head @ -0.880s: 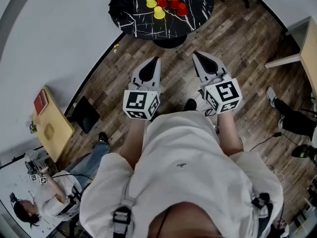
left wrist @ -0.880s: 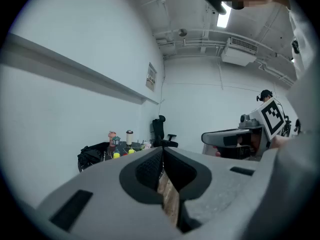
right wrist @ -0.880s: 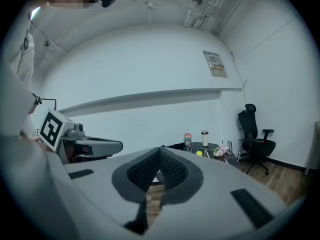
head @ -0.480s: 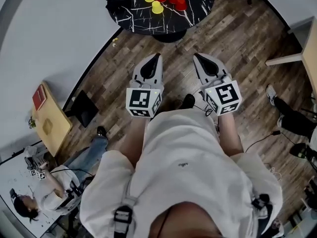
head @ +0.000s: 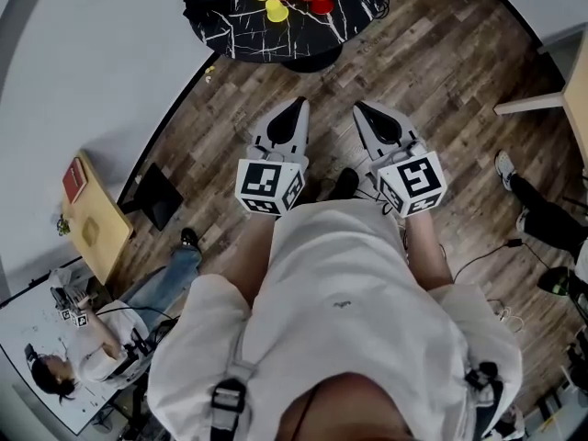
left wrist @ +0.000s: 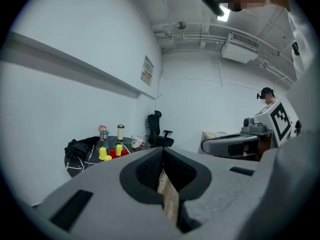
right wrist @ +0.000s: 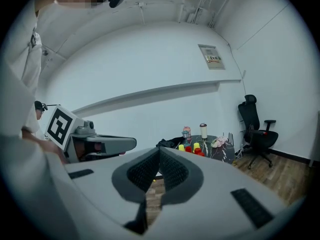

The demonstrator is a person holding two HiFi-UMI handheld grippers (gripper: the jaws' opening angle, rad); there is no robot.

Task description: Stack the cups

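While the left tongs and right tongs are pressed together, empty, the cups stand well ahead on the counter, nearer the left.

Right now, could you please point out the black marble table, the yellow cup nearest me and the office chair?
black marble table (head: pixel 308 37): head view, bare top near its front edge.
yellow cup (head: pixel 275 10): head view, middle of the cup.
office chair (right wrist: pixel 250 116): right gripper view, its backrest.

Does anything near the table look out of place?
A black garment lies heaped on the table's left edge, beside the cups, an odd place. Small yellow bits lie on the floor by the wall; I cannot tell what.
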